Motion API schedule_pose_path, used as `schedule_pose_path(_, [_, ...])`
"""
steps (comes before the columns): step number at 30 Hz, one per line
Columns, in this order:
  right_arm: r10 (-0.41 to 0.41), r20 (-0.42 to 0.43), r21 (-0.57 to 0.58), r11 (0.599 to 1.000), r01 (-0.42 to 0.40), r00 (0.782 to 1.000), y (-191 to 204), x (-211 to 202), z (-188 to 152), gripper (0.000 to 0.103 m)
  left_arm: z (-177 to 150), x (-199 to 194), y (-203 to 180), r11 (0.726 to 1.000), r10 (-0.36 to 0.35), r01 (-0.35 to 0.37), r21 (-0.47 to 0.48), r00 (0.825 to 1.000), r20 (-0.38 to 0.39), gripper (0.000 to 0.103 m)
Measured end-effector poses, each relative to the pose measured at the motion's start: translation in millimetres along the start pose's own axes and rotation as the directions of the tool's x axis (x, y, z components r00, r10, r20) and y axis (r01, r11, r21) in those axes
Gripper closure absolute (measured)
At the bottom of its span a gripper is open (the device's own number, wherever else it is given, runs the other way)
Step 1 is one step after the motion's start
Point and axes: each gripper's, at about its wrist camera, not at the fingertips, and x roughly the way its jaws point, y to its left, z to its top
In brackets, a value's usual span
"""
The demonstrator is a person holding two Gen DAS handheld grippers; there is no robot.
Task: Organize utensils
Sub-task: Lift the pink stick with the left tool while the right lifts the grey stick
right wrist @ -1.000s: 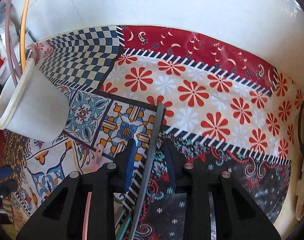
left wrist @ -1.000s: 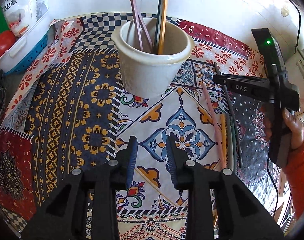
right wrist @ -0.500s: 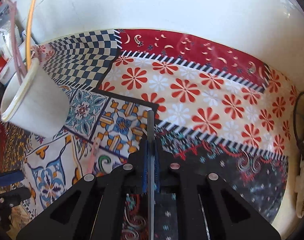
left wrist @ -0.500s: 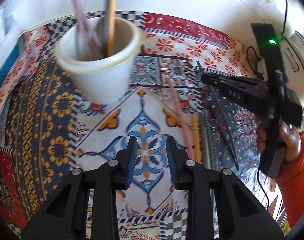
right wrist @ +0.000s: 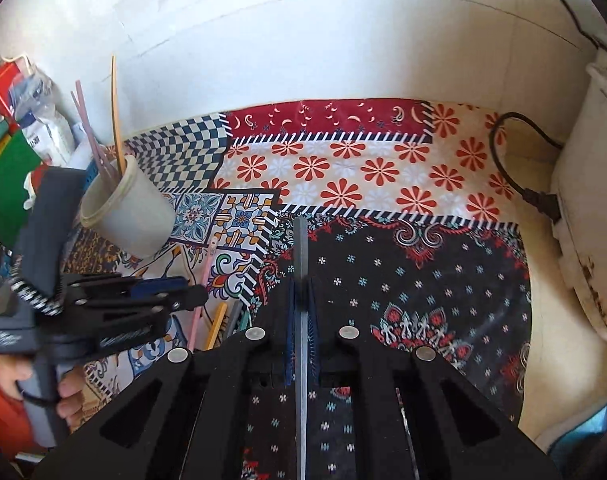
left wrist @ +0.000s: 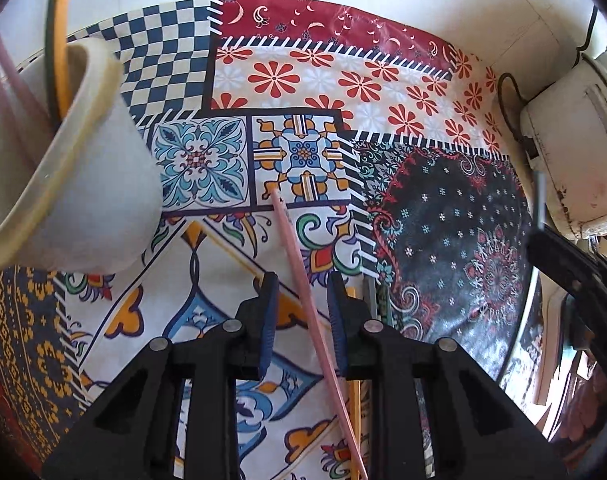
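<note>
A pink chopstick (left wrist: 295, 256) lies on the patterned cloth (left wrist: 443, 216). My left gripper (left wrist: 302, 300) straddles it with its jaws closing; the pads do not press on the stick. My right gripper (right wrist: 301, 292) is shut on a grey chopstick (right wrist: 300, 248) and holds it above the dark part of the cloth. A cream cup (right wrist: 131, 216) stands at the left with pink, yellow and dark chopsticks upright in it. Beside the pink stick lie a yellow one (right wrist: 217, 324) and a grey one (right wrist: 235, 314). In the right wrist view my left gripper (right wrist: 191, 294) hangs over these.
A white appliance (left wrist: 575, 140) stands at the cloth's right edge, its black cord and plug (right wrist: 539, 200) beside it. Packages and a basket (right wrist: 23, 140) crowd the far left behind the cup. A white wall runs along the back.
My left gripper moved right, away from the cup, and came down over the pink chopstick. My right gripper shut on the grey chopstick and lifted it off the cloth.
</note>
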Motion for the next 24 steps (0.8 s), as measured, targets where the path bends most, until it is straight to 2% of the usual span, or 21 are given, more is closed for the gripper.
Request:
schedule_pose_path(4, [0.002,0.026,0.029,1.000,-0.003,1.000,-6,-14,-3,0.097,4,4,-5,1.000,0.014,-0.014,0.017,1.000,0.006,0.086])
schedule_pose_path(7, [0.007,0.043,0.049,0.999,-0.009,0.999,-6,-19,-3,0.097,9,8,-4,1.000,0.010,-0.010,-0.007,1.000,0.008,0.089])
schedule_pose_path(9, [0.002,0.055,0.047,0.999,-0.005,0.999,-5,-21,-3,0.097,11,9,-2,1.000,0.021,-0.021,-0.014,1.000,0.012,0.096])
schedule_pose_path(16, [-0.004,0.081,0.055,0.998,0.000,0.997,-4,-29,-1,0.097,18,12,-11,0.997,0.061,-0.061,0.035,0.998,0.016,0.098])
schedule_pose_path(19, [-0.003,0.094,0.052,0.999,-0.002,0.996,-2,-34,-1,0.097,19,11,-11,0.998,0.054,-0.054,0.036,0.999,0.003,0.098])
schedule_pose_path(24, [-0.008,0.123,0.040,0.999,0.003,0.992,3,-46,-1,0.097,7,-20,-15,0.995,0.064,-0.069,0.074,0.995,0.076,0.098])
